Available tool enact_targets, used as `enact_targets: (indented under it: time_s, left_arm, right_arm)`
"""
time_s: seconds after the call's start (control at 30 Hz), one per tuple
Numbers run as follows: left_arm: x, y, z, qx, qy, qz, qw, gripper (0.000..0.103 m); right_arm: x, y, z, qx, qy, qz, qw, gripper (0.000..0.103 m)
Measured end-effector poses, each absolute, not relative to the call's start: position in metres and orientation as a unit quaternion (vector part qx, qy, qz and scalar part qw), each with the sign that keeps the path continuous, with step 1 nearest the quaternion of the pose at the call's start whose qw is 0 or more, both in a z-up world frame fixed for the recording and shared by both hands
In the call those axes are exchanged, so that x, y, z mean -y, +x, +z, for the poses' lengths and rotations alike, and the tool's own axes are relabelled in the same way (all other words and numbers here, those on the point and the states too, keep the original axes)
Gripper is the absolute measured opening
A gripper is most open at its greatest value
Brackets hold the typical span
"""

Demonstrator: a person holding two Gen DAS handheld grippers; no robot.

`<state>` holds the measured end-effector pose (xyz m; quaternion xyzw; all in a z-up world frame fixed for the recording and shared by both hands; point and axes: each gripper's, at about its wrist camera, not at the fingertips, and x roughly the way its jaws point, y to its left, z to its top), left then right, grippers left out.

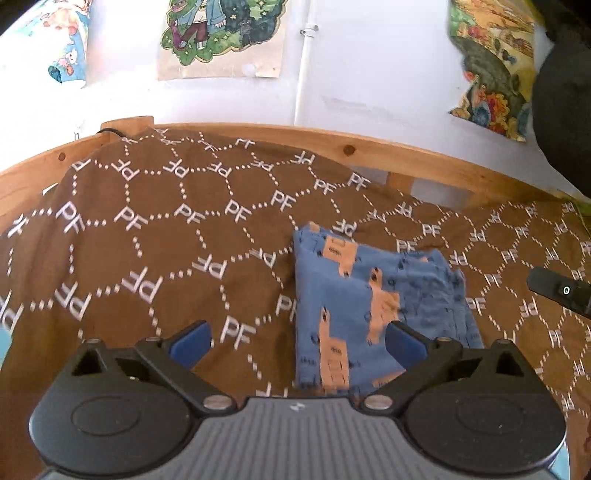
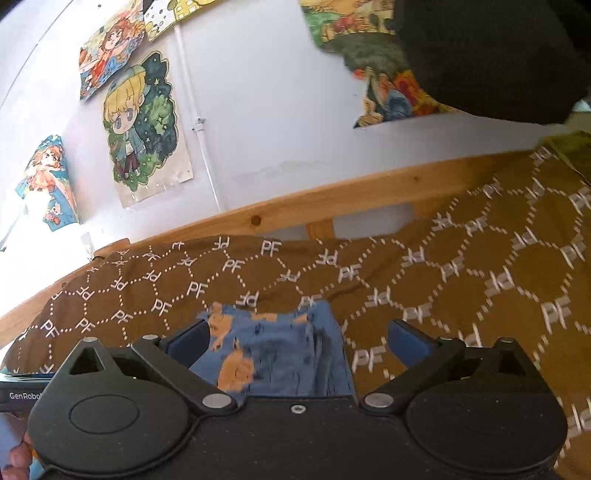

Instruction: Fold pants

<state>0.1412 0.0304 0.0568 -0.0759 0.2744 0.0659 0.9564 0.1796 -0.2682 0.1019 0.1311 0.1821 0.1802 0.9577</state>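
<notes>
The blue pants [image 1: 369,306] with orange llama prints lie folded into a compact rectangle on the brown "PF" patterned blanket [image 1: 155,236]. My left gripper [image 1: 297,341] is open and empty, held above the pants' near left edge. My right gripper [image 2: 295,341] is open and empty, held above the near part of the folded pants [image 2: 273,354]. A black part of the right gripper [image 1: 557,290] shows at the right edge of the left wrist view.
A wooden bed rail [image 1: 332,142] runs along the far side of the blanket, against a white wall with cartoon posters [image 1: 221,33]. A dark bulky object [image 2: 491,55] hangs at upper right. A white pipe [image 1: 304,70] runs down the wall.
</notes>
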Motion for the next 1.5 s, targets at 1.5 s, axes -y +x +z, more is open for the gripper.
enact_targets:
  time_s: [1.5]
  left_arm:
    - [-0.027, 0.07, -0.004, -0.3, -0.035, 0.037, 0.953, 0.103]
  right_arm:
    - [0.244, 0.085, 0.035, -0.234, 0.077, 0.163, 0.955, 0.102]
